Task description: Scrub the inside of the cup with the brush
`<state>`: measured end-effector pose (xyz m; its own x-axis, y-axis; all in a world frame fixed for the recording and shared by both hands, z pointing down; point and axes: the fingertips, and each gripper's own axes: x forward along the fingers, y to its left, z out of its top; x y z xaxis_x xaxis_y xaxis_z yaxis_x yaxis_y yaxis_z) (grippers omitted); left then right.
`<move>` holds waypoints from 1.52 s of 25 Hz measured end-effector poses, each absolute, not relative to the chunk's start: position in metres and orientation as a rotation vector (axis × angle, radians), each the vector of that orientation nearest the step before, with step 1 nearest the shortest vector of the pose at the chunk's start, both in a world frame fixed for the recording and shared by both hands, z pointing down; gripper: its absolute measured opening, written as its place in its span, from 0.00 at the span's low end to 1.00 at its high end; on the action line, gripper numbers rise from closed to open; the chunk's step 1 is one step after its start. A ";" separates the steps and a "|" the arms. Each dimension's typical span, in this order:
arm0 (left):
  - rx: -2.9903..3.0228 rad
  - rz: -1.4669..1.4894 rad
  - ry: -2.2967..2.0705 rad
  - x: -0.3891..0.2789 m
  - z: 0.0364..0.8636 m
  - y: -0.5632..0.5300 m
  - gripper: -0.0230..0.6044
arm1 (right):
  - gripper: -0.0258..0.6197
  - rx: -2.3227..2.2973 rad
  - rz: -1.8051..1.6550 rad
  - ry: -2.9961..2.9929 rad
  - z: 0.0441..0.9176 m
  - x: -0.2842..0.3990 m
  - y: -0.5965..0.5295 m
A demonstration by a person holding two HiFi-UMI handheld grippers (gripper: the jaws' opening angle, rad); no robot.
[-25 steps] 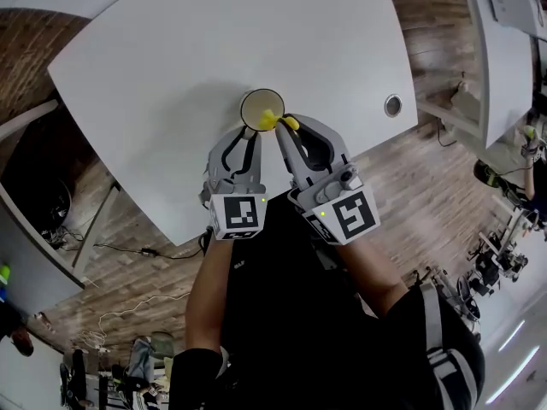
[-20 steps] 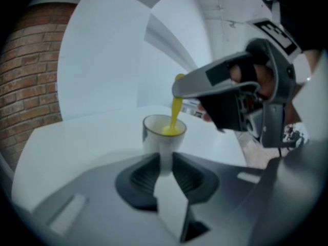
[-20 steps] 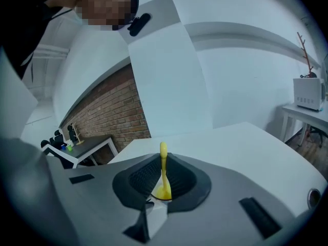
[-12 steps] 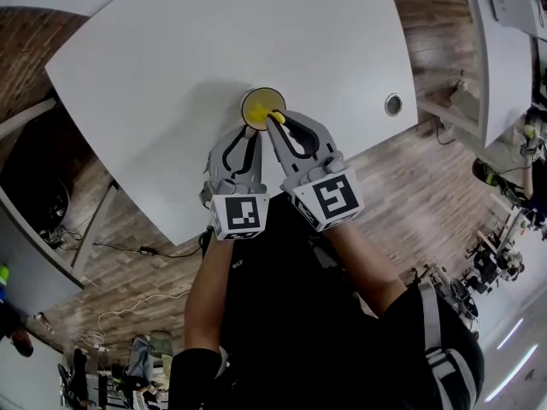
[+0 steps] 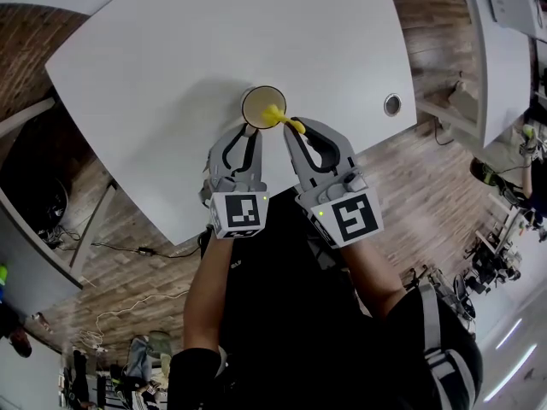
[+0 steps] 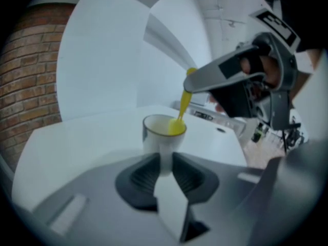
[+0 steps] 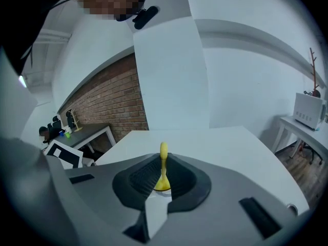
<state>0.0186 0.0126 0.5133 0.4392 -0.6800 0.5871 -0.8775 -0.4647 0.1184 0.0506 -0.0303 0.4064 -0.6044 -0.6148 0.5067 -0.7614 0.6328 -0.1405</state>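
Cup stands upright on the white surface, near its front edge and just ahead of both claws. The left claw pinches the cup's near side low down, and the left gripper view shows its pads pressed on the pale wall. The right claw is clamped on the thin handle of the yellow brush. The handle slants down over the rim on the right, with the head inside the cup against the wall on that side.

Judging from this, 3 things could go wrong:
- The handle is slim, so a hard sideways scrub may make it swivel or slip between the pads.
- The cup is held from 1 side only, so a strong push on the far wall could tilt it or lever it out of the pinch.
- If the angled brush is drawn too high, it may ride over the rim.
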 end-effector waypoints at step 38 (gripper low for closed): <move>2.472 0.741 -1.082 0.014 0.510 0.011 0.15 | 0.09 1.021 0.322 -2.428 0.410 0.043 -0.044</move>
